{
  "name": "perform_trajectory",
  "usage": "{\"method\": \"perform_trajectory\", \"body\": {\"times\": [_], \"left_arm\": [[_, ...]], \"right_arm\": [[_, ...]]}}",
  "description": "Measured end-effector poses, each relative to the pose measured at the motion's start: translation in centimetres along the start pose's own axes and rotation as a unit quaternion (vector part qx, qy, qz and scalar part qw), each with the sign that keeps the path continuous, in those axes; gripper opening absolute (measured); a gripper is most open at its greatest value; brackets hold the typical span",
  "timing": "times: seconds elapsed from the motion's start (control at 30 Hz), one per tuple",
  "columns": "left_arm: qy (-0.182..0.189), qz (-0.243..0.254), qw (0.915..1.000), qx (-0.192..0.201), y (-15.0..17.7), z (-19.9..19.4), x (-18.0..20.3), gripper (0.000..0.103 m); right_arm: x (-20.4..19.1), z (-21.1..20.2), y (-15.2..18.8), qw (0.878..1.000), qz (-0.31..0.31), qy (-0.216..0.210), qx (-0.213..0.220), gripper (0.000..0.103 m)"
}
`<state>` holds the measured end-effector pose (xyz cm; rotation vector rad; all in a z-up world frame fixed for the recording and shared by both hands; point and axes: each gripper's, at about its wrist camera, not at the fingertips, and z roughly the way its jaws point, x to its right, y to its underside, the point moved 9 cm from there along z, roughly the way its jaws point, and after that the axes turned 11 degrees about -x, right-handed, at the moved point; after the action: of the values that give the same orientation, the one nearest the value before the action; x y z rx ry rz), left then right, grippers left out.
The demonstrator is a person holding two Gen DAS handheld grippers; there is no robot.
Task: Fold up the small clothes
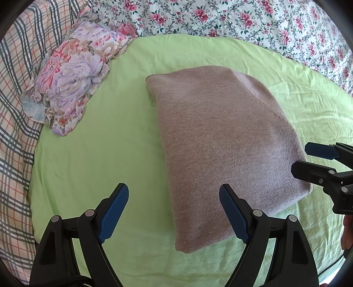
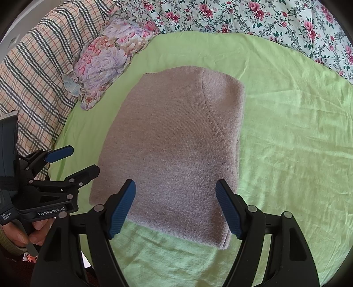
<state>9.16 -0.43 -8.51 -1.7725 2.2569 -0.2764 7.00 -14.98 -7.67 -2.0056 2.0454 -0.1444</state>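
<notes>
A folded mauve knitted sweater (image 1: 222, 141) lies flat on a light green sheet (image 1: 99, 154); it also shows in the right wrist view (image 2: 176, 143). My left gripper (image 1: 174, 194) is open and empty, hovering over the sweater's near left edge; it also shows in the right wrist view (image 2: 81, 161) beside the sweater's left corner. My right gripper (image 2: 175, 189) is open and empty above the sweater's near edge; it also shows at the right edge of the left wrist view (image 1: 302, 159).
A folded floral cloth (image 1: 72, 75) lies left of the sweater at the sheet's edge. A plaid blanket (image 1: 15, 110) covers the left side. A rose-print bedcover (image 1: 242, 17) runs along the back.
</notes>
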Motion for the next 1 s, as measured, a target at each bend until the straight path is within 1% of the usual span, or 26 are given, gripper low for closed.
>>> {"method": "perform_trajectory", "body": {"times": [1.0], "left_arm": [[0.0,-0.002,1.0,0.0,-0.55,0.0,0.4,0.085]], "right_arm": [[-0.19,-0.09,-0.29,1.0,0.004,0.0,0.003,0.075]]}}
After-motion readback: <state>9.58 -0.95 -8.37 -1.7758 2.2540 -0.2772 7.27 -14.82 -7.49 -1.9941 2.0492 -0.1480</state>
